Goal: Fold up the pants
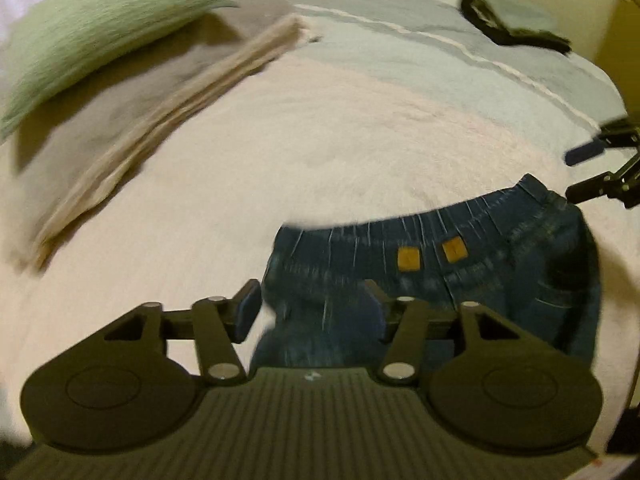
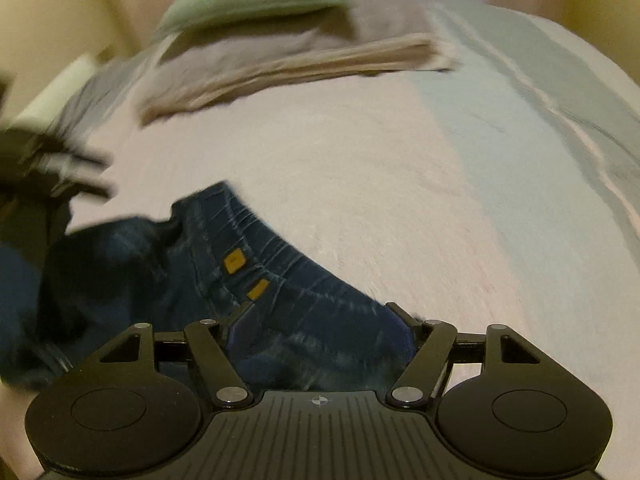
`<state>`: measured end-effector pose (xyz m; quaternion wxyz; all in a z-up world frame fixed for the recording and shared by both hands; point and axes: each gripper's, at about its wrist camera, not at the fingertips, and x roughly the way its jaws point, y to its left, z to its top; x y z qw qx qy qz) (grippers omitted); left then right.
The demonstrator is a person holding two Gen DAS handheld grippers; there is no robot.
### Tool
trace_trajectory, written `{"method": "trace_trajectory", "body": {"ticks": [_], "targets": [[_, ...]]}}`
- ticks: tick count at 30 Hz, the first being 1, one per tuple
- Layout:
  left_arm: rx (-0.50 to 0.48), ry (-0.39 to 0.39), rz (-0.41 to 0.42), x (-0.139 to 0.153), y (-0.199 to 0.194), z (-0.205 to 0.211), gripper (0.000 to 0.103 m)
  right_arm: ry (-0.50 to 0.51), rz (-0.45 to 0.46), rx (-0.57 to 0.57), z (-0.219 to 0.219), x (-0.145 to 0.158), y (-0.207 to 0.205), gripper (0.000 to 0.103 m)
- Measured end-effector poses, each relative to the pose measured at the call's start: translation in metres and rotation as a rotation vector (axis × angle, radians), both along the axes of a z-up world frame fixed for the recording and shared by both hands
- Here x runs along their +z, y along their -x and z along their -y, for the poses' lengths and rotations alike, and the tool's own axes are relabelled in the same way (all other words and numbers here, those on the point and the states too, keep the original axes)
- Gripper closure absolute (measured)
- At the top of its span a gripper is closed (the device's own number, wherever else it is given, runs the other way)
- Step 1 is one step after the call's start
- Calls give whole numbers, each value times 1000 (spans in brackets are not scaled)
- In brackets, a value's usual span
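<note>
Small dark blue jeans [image 1: 500,272] with an elastic waistband and two mustard patches lie bunched on the pale pink bedspread [image 1: 320,140]. My left gripper [image 1: 312,308] is open low over the jeans' left part, with denim between its blue-padded fingers. At the far right edge of this view, my right gripper [image 1: 580,172] is beside the waistband's right end. In the right wrist view the jeans [image 2: 180,264] run from the left to under my open right gripper [image 2: 324,320], whose fingers straddle the waistband end. The left gripper [image 2: 60,168] shows blurred at the left.
A green pillow [image 1: 92,28] rests on a grey blanket with folded beige cloth [image 1: 160,120] at the far left of the bed. A dark item [image 1: 512,20] lies at the far right near a grey-blue stripe [image 1: 440,60]. Both views are motion-blurred.
</note>
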<state>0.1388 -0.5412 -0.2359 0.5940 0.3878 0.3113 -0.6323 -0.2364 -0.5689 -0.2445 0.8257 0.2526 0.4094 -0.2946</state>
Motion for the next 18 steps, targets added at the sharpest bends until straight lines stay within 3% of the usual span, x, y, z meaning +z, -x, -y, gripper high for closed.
{"method": "trace_trajectory", "body": {"ticks": [7, 11, 14, 16, 17, 18], "targets": [[-186, -88, 7, -88, -19, 77, 50, -12, -92, 348, 19, -76, -53, 37], [-265, -141, 15, -123, -25, 96, 43, -12, -115, 441, 20, -104, -69, 37], [-260, -173, -38, -139, -33, 105, 42, -5, -116, 465, 21, -111, -77, 37], [-257, -179, -67, -140, -36, 104, 42, -14, -128, 469, 25, -113, -81, 50], [-257, -181, -70, -140, -36, 103, 44, -40, -120, 486, 25, -114, -81, 66], [-255, -183, -68, -138, -35, 102, 47, -34, -137, 477, 24, -113, -82, 72]]}}
